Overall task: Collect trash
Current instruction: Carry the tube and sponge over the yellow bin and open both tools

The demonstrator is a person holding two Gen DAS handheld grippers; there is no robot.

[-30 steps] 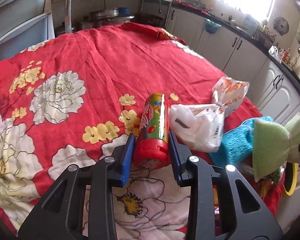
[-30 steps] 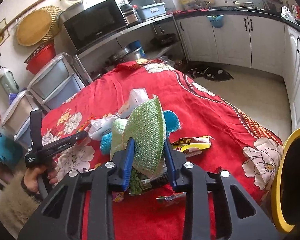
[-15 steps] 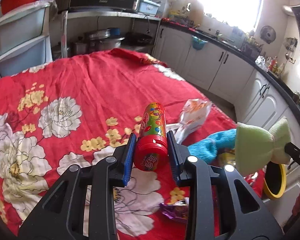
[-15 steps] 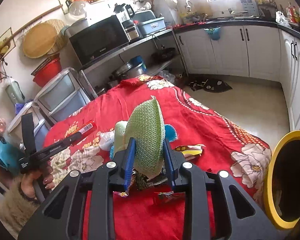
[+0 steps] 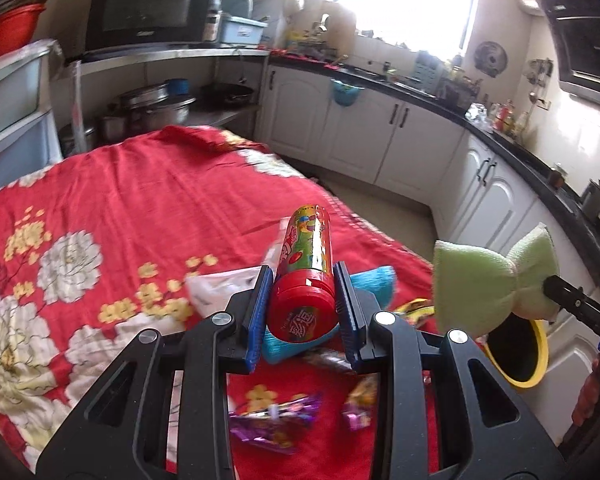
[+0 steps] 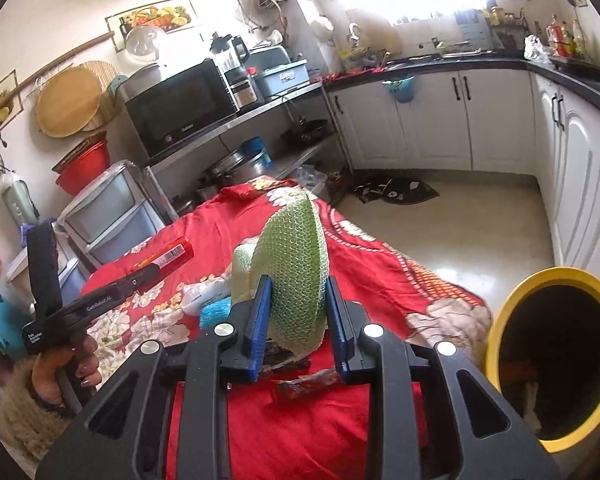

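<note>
Gripping items aloft for binning: left tongs (image 5: 302,300) clamp red-capped cylindrical plastic snack tube (image 5: 306,280); right tongs (image 6: 296,312) pinch green mesh sponge (image 6: 294,276); yellow-rimmed bin (image 6: 552,360) just right, likely destination.

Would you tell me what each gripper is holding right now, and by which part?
The left gripper clamps a red-capped candy tube at its cap end. The right gripper pinches a green sponge across its lower middle.

Red-capped tube (image 5: 305,280) held aloft; green sponge (image 6: 294,276) squeezed.
</note>
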